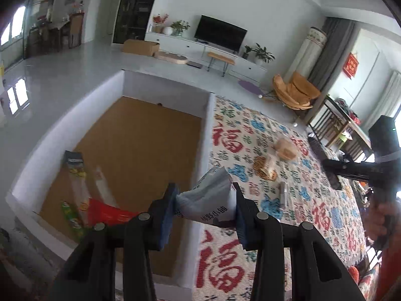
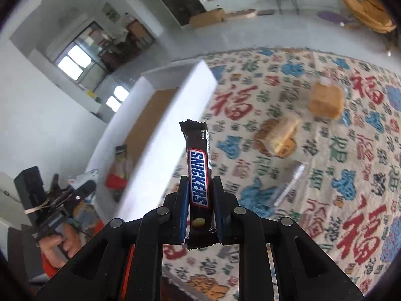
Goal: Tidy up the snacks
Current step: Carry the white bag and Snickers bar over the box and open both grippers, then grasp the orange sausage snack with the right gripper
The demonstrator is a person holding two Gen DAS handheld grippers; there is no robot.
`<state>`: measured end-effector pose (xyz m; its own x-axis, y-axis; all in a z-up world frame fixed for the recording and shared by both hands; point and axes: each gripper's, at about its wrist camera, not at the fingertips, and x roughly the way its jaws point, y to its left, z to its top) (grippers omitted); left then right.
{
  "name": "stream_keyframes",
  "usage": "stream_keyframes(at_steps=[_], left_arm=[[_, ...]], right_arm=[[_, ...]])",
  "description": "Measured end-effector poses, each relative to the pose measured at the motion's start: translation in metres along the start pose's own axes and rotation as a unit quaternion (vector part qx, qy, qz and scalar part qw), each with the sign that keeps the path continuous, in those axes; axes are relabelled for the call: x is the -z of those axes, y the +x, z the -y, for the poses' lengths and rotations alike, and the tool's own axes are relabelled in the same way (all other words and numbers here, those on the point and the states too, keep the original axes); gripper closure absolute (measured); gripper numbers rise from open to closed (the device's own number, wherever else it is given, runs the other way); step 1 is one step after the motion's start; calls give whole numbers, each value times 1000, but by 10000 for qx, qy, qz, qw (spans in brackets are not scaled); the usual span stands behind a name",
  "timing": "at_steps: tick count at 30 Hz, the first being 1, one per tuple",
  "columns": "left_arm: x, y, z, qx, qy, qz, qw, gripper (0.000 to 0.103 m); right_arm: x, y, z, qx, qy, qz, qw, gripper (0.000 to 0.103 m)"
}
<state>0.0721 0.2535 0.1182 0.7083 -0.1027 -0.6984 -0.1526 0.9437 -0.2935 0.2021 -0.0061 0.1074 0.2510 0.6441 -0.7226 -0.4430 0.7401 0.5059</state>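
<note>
My left gripper (image 1: 205,200) is shut on a white-grey snack packet (image 1: 209,195) and holds it over the right wall of the white box (image 1: 204,135). The box has a brown floor and holds several snack packs, among them a red one (image 1: 107,213) and a yellow-green one (image 1: 77,185). My right gripper (image 2: 200,200) is shut on a Snickers bar (image 2: 199,170), held upright above the patterned cloth beside the box (image 2: 155,135). On the cloth lie a wrapped bread (image 2: 325,100), a wrapped sandwich biscuit (image 2: 280,135) and a clear thin packet (image 2: 290,183).
The patterned tablecloth (image 1: 313,215) covers the table to the right of the box. The other hand-held gripper shows at the right edge of the left wrist view (image 1: 361,170) and at the lower left of the right wrist view (image 2: 50,200). The living room lies beyond.
</note>
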Motion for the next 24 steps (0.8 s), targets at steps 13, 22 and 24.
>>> stream_keyframes(at_steps=[13,22,24], left_arm=[[10,15,-96,-1357,-382,-111,9900,22],[56,8,-24,-318,240,-200,9990,22],[58,10,8,-1,491,-205,9986,20]], right_arm=[[-38,72,-140,-886,-595,555,9927,30],[65,77,-3,1178,-1964,-532,9720,31],[96,75,28,1195,-2089,-876,9667,31]])
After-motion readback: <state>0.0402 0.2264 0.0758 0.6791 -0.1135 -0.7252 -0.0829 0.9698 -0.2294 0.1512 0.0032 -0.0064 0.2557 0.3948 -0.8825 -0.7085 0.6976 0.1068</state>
